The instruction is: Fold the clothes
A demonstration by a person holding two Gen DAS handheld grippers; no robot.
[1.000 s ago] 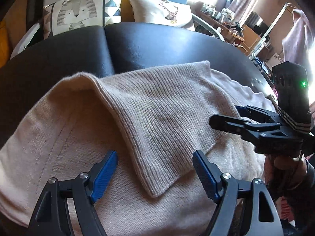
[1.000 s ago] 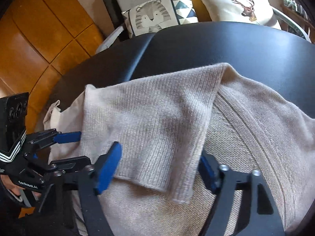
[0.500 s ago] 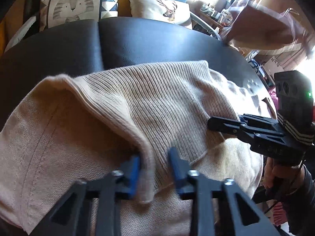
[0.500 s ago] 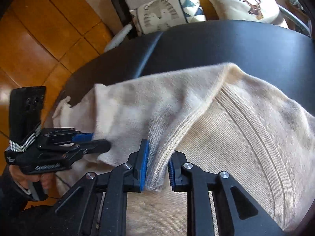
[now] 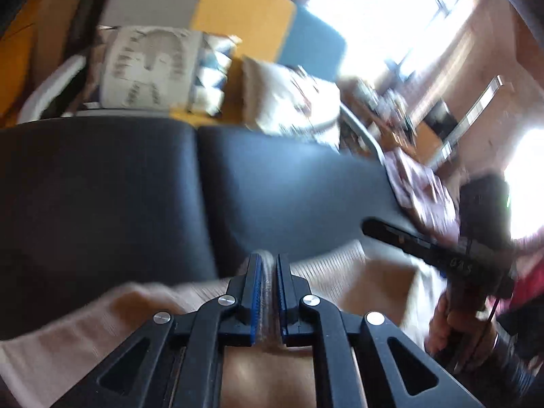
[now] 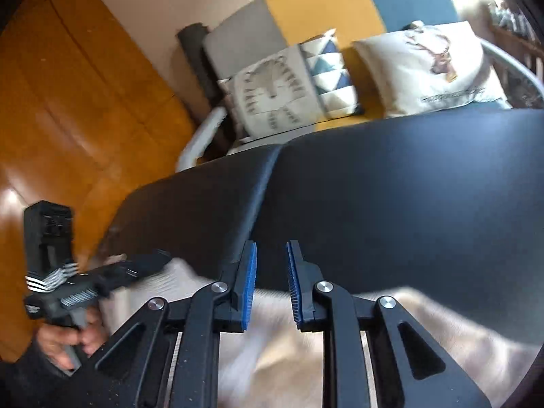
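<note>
A beige knit sweater (image 5: pixel 102 316) lies along the near edge of a black padded table (image 5: pixel 272 187). My left gripper (image 5: pixel 269 258) is shut on a fold of it, and knit shows between the blue pads. In the right wrist view the sweater (image 6: pixel 425 323) spreads below my right gripper (image 6: pixel 271 248), whose pads stand narrowly apart with beige cloth between their lower parts. The right gripper (image 5: pixel 369 226) shows blurred at the right of the left wrist view, above raised cloth. At the left of the right wrist view the left gripper (image 6: pixel 163 258) touches the sweater's edge.
A sofa with a tiger cushion (image 6: pixel 272 91) and a deer cushion (image 6: pixel 425 68) stands behind the table (image 6: pixel 391 187). Wooden floor (image 6: pixel 68 102) lies to the left. A hand (image 5: pixel 445 323) holds the right gripper's handle. The table's far half is bare black padding.
Both grippers have lifted and tilted up with the sweater fold held. The sweater now fills only the bottom of each view. The views are motion-blurred.
</note>
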